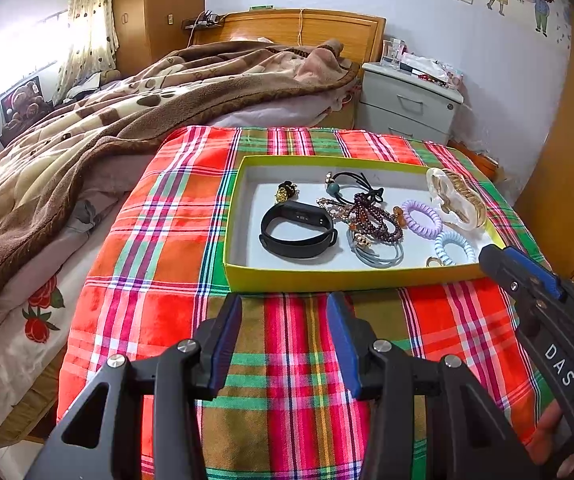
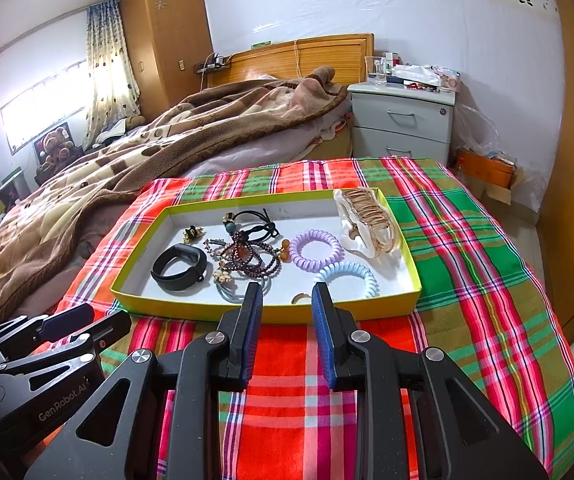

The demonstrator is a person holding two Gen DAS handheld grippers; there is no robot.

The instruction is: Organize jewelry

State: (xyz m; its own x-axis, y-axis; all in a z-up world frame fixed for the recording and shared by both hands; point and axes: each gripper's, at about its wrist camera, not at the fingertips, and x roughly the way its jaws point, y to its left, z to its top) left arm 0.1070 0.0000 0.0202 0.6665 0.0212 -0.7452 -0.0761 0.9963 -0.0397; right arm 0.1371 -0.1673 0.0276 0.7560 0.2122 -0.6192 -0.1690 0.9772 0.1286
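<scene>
Yellow card forms the shallow tray [image 1: 339, 278], white inside, lying on the plaid cloth [image 1: 159, 264] just ahead of both my tongs. Its long axis runs across my line of sight, the near wall square to my left tongs [image 1: 285, 302].

Tongs state: my left tongs stand wide apart with nothing between them, tips short of the near wall. My right tongs [image 2: 287, 290] stand partly apart, also empty, tips over the near wall.

Contents, counted:
- One black wristband [image 2: 181, 268], at the left end, its loop lying flat, long axis across the tray.
- Two coil hair ties: one lilac coil [image 2: 315, 250], one pale blue coil [image 2: 347, 278], both ahead and right of my right tongs.
- One clear hair claw [image 2: 369, 222] with gold bands, propped in the far right corner, long axis running away from me.
- One small gold brooch [image 2: 193, 233], far left.
- One gold ring [image 2: 299, 299], partly hidden behind my right tongs.

The dark bead bracelets [image 2: 247, 258] and cord ties [image 2: 253, 220] in the middle are tangled; I cannot count them.
</scene>
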